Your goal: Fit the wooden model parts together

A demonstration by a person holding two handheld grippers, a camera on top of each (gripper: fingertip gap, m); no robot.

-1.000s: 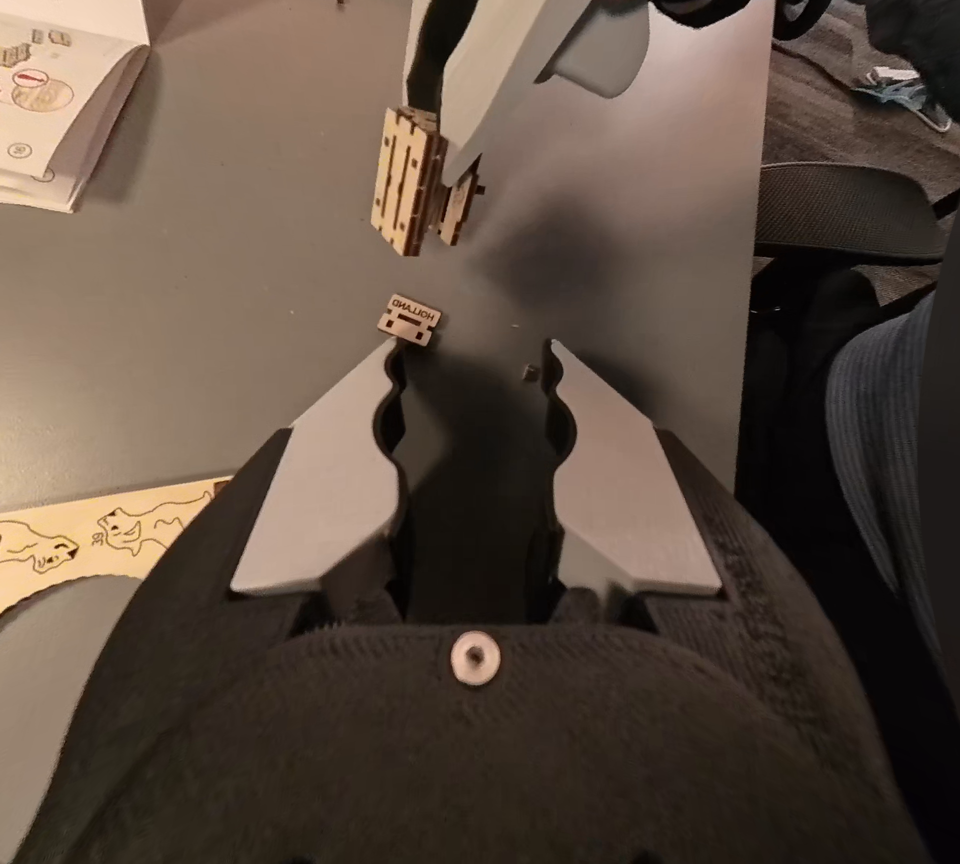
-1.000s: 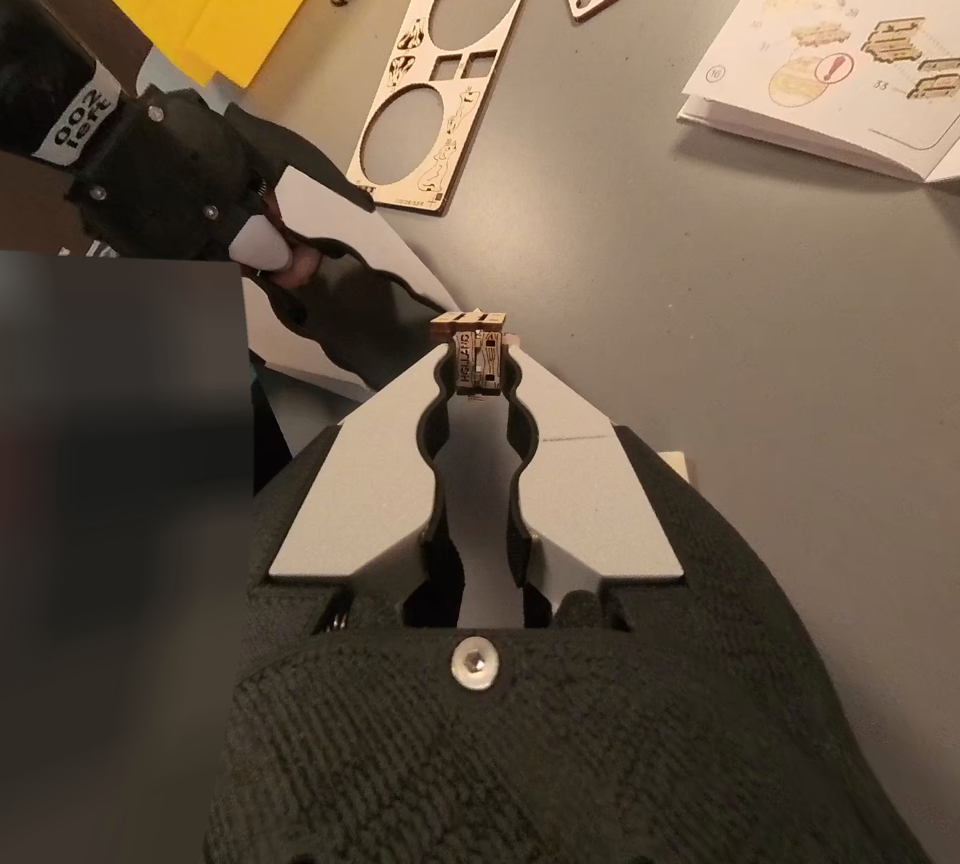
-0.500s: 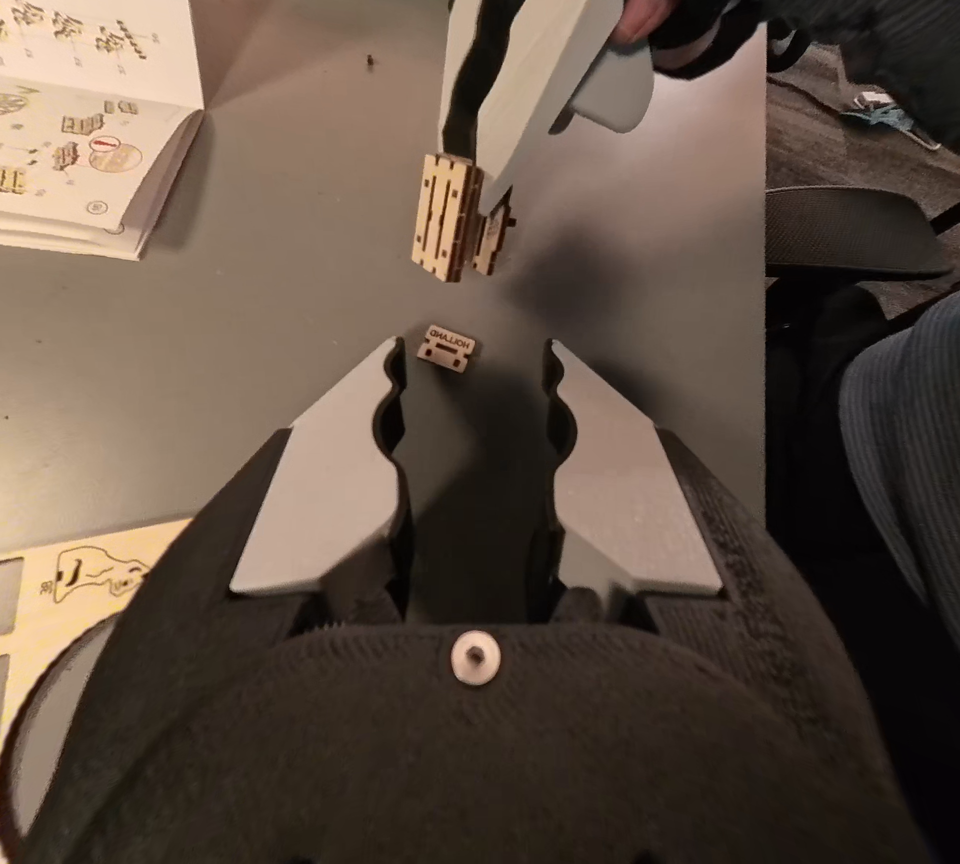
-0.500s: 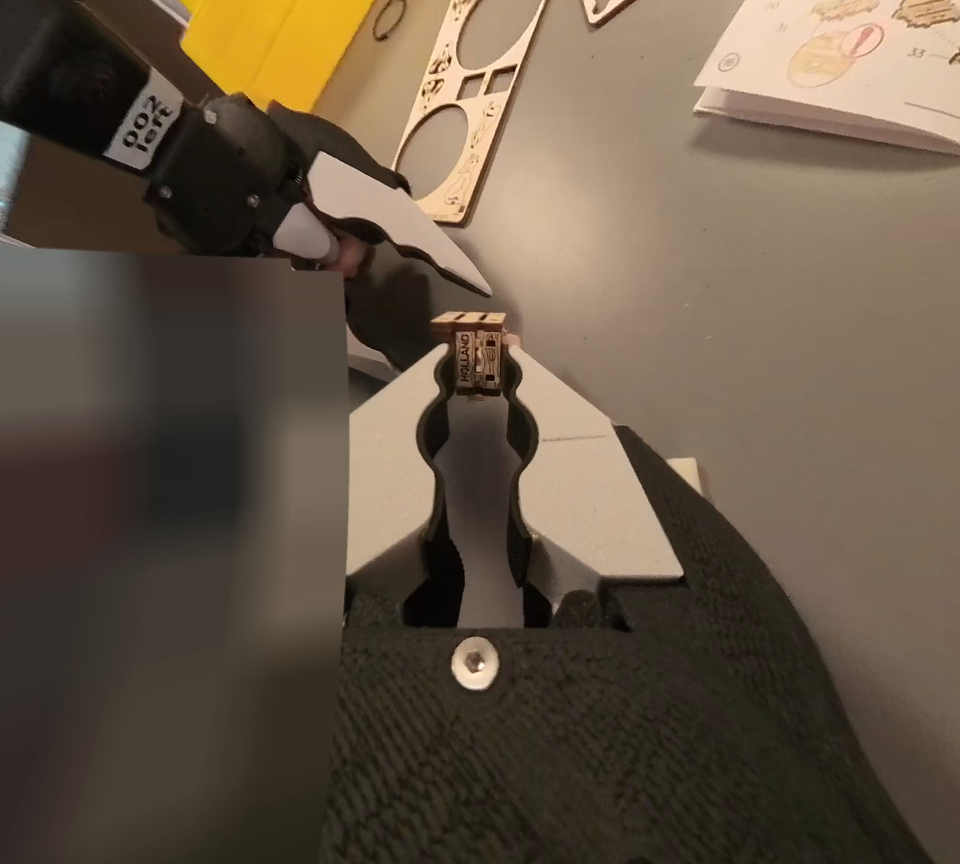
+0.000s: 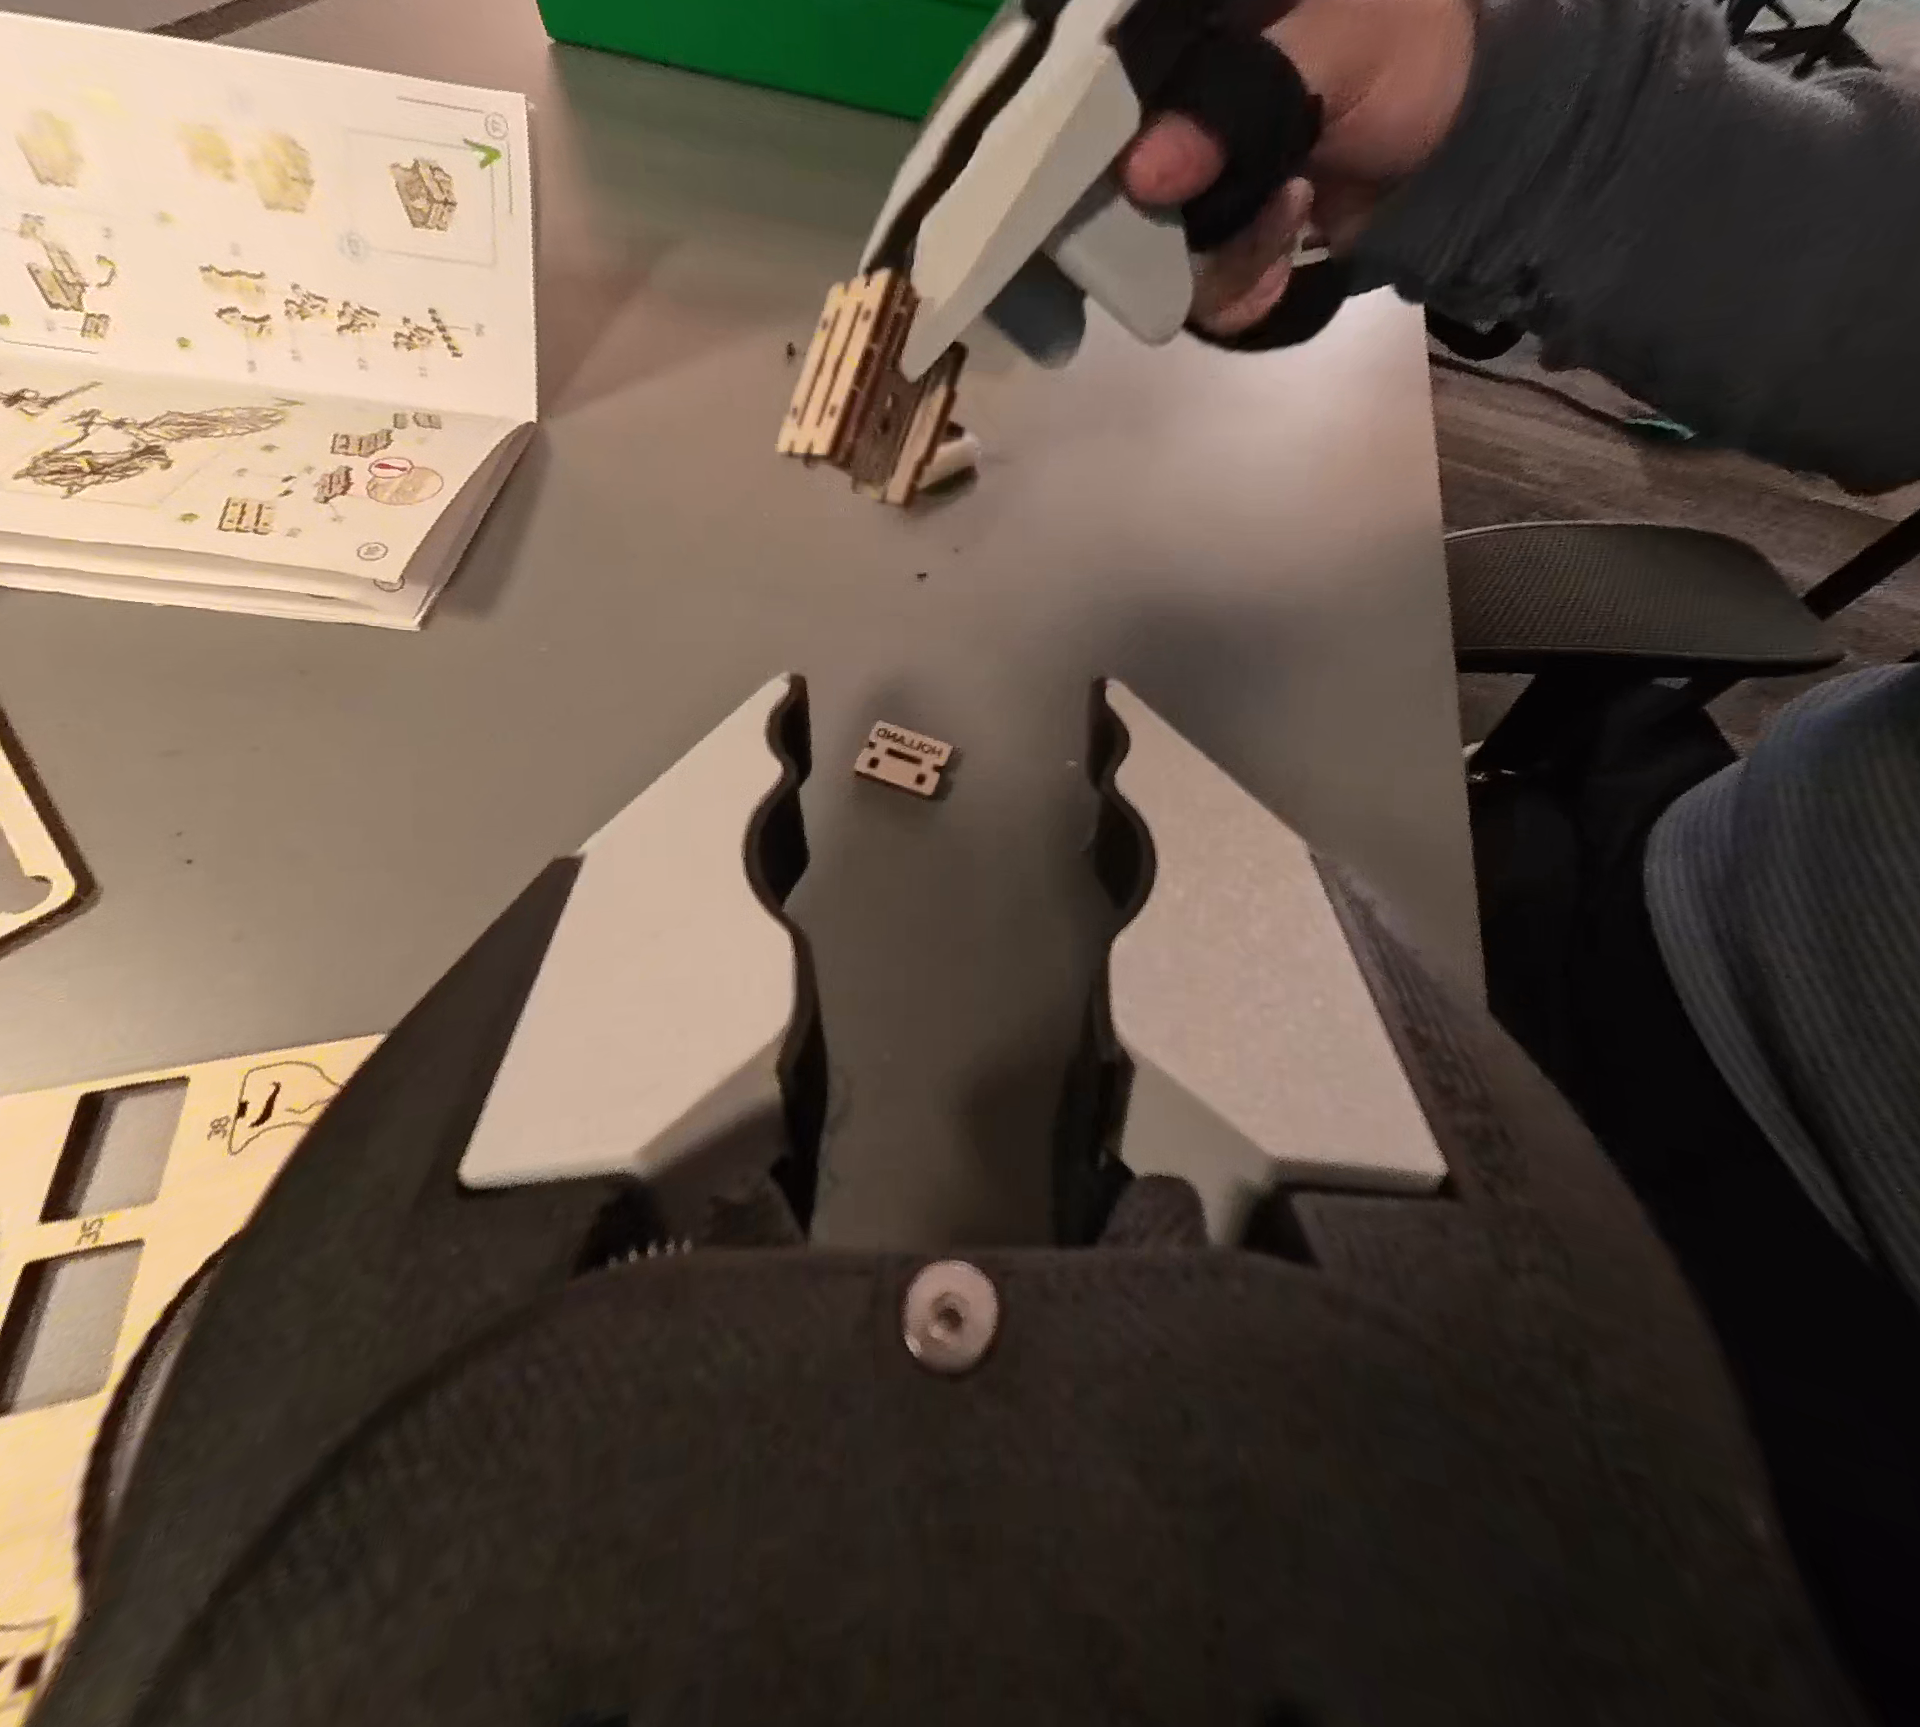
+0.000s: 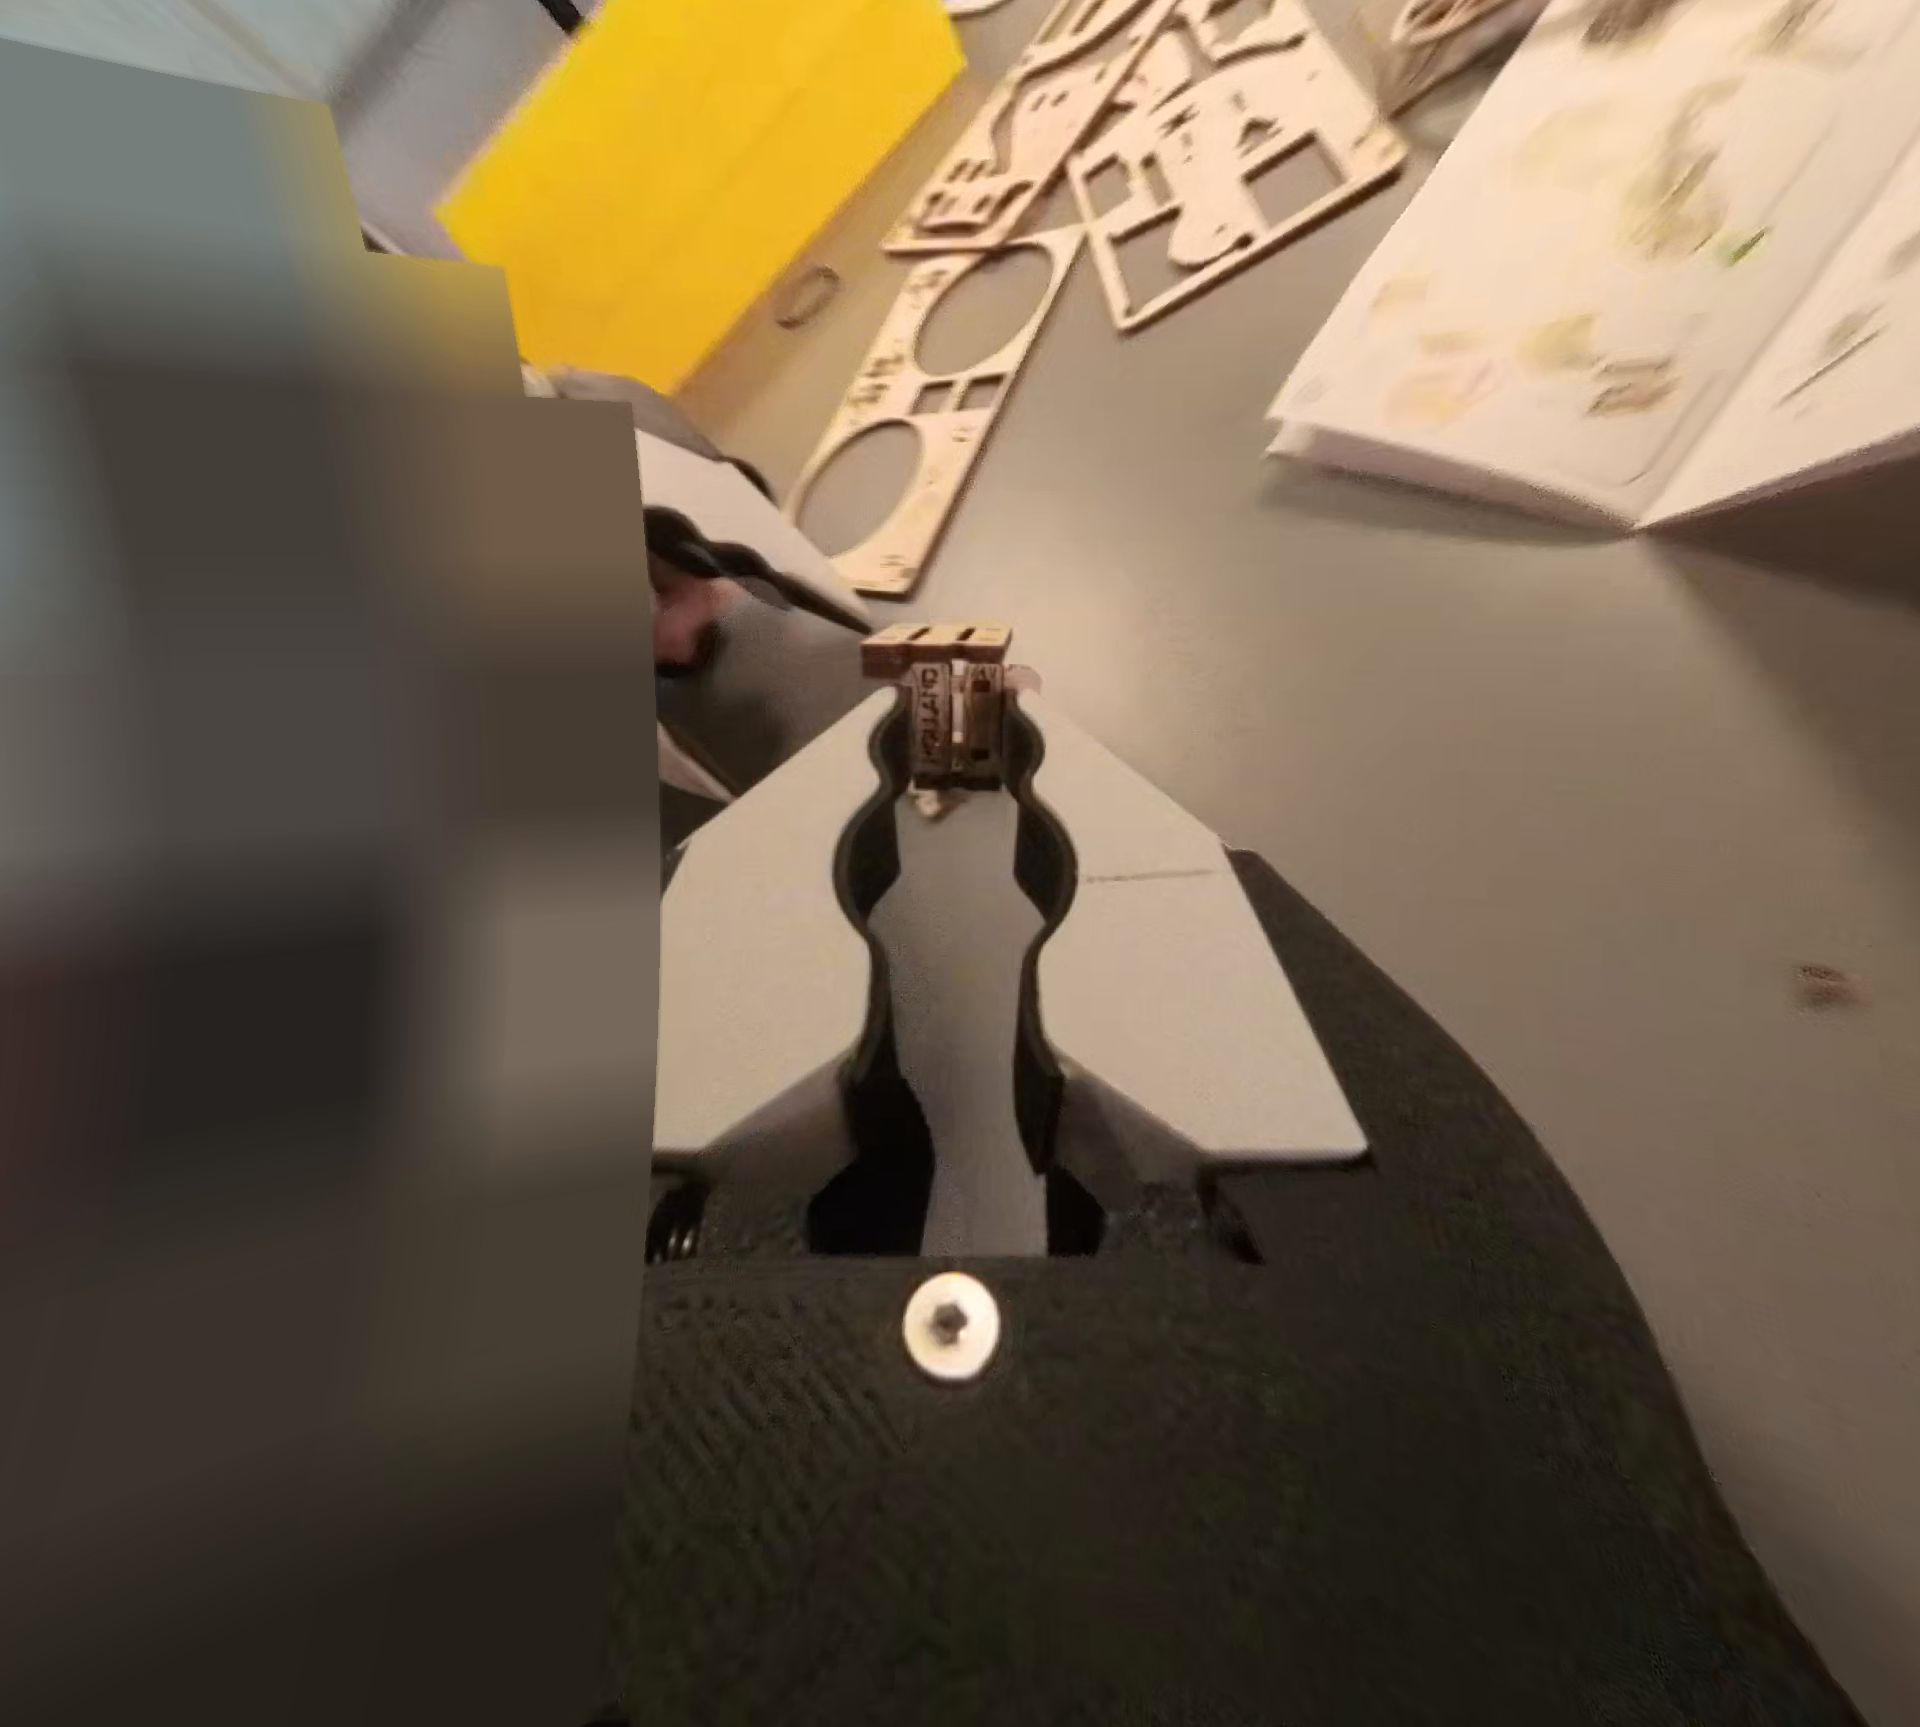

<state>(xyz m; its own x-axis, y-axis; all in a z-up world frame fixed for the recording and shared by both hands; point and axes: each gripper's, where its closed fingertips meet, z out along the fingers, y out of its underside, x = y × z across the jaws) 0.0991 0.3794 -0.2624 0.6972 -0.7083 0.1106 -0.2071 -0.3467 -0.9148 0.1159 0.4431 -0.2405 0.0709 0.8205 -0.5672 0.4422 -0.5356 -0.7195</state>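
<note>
left wrist view: the left hand-held gripper (image 5: 945, 721) hangs with its fingers spread wide, a small flat wooden piece (image 5: 904, 758) lying on the grey surface (image 5: 312, 742) between the tips. further off, the right hand-held gripper (image 6: 954, 747) is clamped on a wooden model block (image 5: 857, 389), held beside the open instruction booklet (image 5: 239, 327).

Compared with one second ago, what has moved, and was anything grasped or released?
The left gripper moved forward, so the small plate on the table now lies between its open fingers instead of ahead of its left fingertip. Nothing was grasped or released. The right gripper stays shut on the block, above the table. The booklet and the wooden sheets lie as before.
</note>
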